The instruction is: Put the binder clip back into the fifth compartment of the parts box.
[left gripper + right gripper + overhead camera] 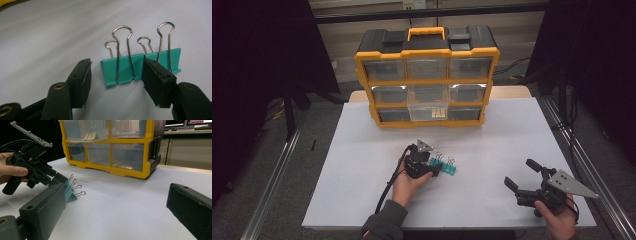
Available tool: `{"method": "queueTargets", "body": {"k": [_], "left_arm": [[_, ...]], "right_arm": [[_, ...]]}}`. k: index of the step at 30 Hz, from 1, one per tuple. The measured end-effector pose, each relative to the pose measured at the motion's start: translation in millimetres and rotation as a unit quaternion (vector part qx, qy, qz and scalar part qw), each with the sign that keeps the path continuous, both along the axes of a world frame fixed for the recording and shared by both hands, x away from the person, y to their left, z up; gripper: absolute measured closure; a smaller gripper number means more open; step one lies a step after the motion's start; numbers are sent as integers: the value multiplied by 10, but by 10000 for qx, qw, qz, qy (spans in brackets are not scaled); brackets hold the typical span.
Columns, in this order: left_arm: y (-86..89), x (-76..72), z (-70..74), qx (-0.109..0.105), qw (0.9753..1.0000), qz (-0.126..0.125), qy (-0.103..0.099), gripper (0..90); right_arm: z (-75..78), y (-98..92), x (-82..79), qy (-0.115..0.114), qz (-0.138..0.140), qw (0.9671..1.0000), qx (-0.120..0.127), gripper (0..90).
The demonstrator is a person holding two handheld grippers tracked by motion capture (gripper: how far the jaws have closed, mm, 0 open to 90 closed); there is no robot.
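Two teal binder clips [140,67] side by side on white tabletop [362,165] (wire handles up). Left tongs [116,77] wide, straddling near clip, right jaw touching. Right tongs [522,177] wide, empty.

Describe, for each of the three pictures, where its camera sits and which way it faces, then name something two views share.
High view: above the near table edge, looking forward and down at the organiser box; both forearms enter from below.
Left gripper view: rides the left hand-held gripper, facing the teal binder clips between its open jaws.
Right gripper view: rides the right hand-held gripper, facing the box; the other hand shows.
Shared: the clips appear in all three.
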State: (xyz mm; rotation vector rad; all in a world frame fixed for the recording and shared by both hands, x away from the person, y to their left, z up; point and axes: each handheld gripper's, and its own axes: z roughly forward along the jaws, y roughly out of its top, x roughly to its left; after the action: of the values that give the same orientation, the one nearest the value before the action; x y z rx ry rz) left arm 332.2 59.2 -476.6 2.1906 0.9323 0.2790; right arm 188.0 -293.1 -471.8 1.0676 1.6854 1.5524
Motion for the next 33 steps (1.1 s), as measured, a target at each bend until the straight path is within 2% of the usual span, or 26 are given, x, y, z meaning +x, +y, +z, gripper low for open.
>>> {"method": "queueTargets", "body": {"k": [1, 3, 6, 7, 9, 10, 12, 13, 14, 15, 21, 22, 24, 28, 32, 33], "left_arm": [[-3, -4, -4, -81, 9999, 118, -26, 422], [14, 3, 0, -33, 9999, 108, -20, 429], [13, 3, 2, -108, 9999, 119, 47, 422], [-14, -7, 3, -302, 9994, 175, 21, 431], [-22, -9, 32, -340, 9994, 99, -6, 443], [-40, -10, 41, -414, 9990, 190, 14, 453], [-25, 10, 63, -449, 9988, 174, 76, 460], [-35, 14, 65, -494, 9983, 289, 75, 470], [-33, 25, 68, -528, 9982, 267, 100, 479], [-31, 31, 73, -470, 9984, 291, 108, 486], [-50, 48, 69, -512, 9983, 240, 142, 466], [-64, 40, 72, -485, 9982, 321, 129, 462], [-71, 51, 78, -495, 9983, 306, 98, 464], [-64, 85, 78, -563, 9978, 325, 123, 522], [-53, 96, 77, -511, 9978, 392, 126, 553], [-47, 101, 79, -563, 9977, 365, 85, 608]], "right_arm": [[-1, 2, 2, -16, 0, 10000, 3, 20], [0, 0, 1, -12, 12, 10000, -1, 20], [0, 1, 2, -10, 14, 10000, 7, 20], [1, -3, 1, -11, -2, 10000, -2, 20], [1, -3, 2, -10, -7, 10000, 2, 20], [1, -4, 3, -11, -5, 10000, -7, 20], [1, -2, 2, -6, -3, 10000, -9, 20], [1, -1, 2, -11, -5, 10000, -10, 20], [1, 3, 3, -21, -8, 10000, 5, 20], [2, 0, 1, -15, 8, 10000, -4, 20], [-2, -6, 4, -1, -1, 10000, -6, 20], [-2, -4, 2, 5, -4, 10000, -5, 20], [-1, 0, 2, 13, 3, 10000, 11, 20], [0, 0, 2, 16, 16, 10000, 0, 20], [-1, 0, 2, 6, 10, 10000, 9, 20], [-2, -4, 3, 9, -2, 10000, -1, 21]]}}
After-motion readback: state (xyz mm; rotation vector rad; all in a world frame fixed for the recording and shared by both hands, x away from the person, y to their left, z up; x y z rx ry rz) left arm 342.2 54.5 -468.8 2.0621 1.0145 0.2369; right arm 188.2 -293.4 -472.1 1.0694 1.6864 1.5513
